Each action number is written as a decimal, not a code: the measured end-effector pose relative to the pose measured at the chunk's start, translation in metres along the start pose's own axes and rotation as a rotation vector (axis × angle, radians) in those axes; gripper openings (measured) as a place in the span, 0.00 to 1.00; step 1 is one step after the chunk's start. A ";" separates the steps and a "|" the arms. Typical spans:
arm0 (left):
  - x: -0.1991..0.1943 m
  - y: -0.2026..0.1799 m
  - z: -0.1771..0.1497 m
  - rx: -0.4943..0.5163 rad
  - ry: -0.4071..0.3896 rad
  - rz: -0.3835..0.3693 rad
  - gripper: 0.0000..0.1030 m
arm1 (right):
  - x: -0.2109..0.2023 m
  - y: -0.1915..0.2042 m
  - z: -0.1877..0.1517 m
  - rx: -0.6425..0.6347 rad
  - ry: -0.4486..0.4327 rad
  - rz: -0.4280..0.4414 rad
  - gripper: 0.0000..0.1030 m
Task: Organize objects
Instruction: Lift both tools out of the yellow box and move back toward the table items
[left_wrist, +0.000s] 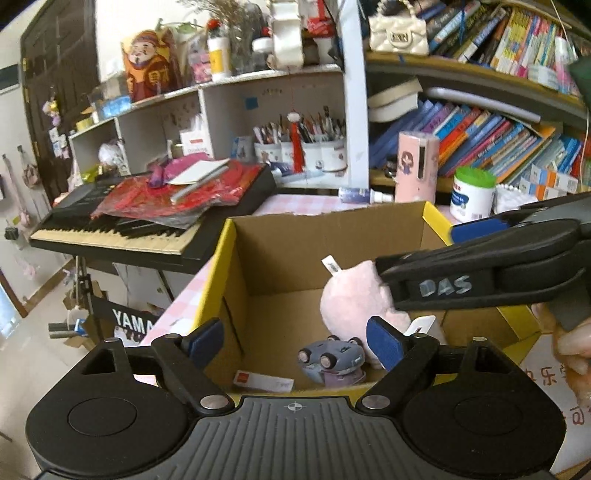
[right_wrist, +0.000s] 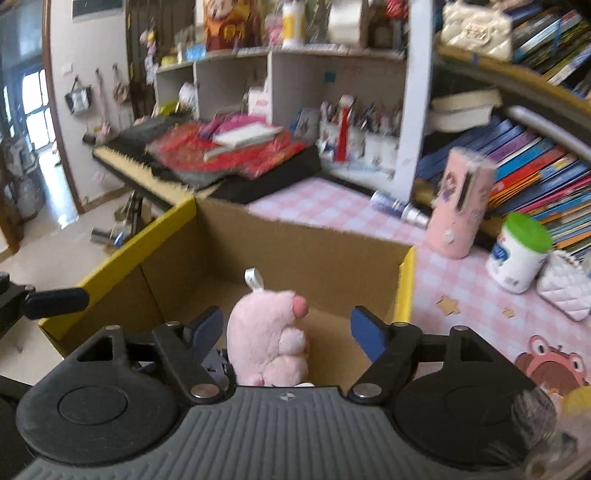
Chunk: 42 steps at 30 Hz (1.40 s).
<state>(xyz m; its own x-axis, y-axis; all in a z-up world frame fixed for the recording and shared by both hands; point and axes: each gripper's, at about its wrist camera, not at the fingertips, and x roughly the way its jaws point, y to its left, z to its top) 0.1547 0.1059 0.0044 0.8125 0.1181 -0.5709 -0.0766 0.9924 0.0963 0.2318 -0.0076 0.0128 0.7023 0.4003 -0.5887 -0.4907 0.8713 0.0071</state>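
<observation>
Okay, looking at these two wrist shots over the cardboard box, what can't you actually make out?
- Pink plush toy: left wrist view, right side hidden by the right gripper.
- Grey plush toy: right wrist view, almost wholly hidden behind the gripper body.
- Book titles: right wrist view, blurred.
- Cardboard box floor: near part hidden in both views.

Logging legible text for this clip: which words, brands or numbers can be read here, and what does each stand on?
"YAMA", cut off by the box: keyboard stand banner.
"DAS", handwritten: right gripper body.
Chinese characters, partly cut off: cardboard box outer side.
Too small or blurred: book spines, green-lidded jar label, white tag in the box.
</observation>
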 end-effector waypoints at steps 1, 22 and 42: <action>-0.004 0.002 -0.002 -0.012 -0.005 0.007 0.84 | -0.007 0.000 -0.001 0.008 -0.018 -0.010 0.75; -0.062 0.042 -0.058 -0.143 0.034 0.011 0.86 | -0.093 0.038 -0.070 0.063 -0.052 -0.186 0.79; -0.119 0.060 -0.122 -0.123 0.133 -0.036 0.86 | -0.146 0.103 -0.141 0.071 0.049 -0.221 0.80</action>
<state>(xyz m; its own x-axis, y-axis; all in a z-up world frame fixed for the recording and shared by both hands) -0.0171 0.1557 -0.0213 0.7330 0.0775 -0.6758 -0.1252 0.9919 -0.0220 0.0057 -0.0161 -0.0142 0.7623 0.1845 -0.6204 -0.2889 0.9547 -0.0710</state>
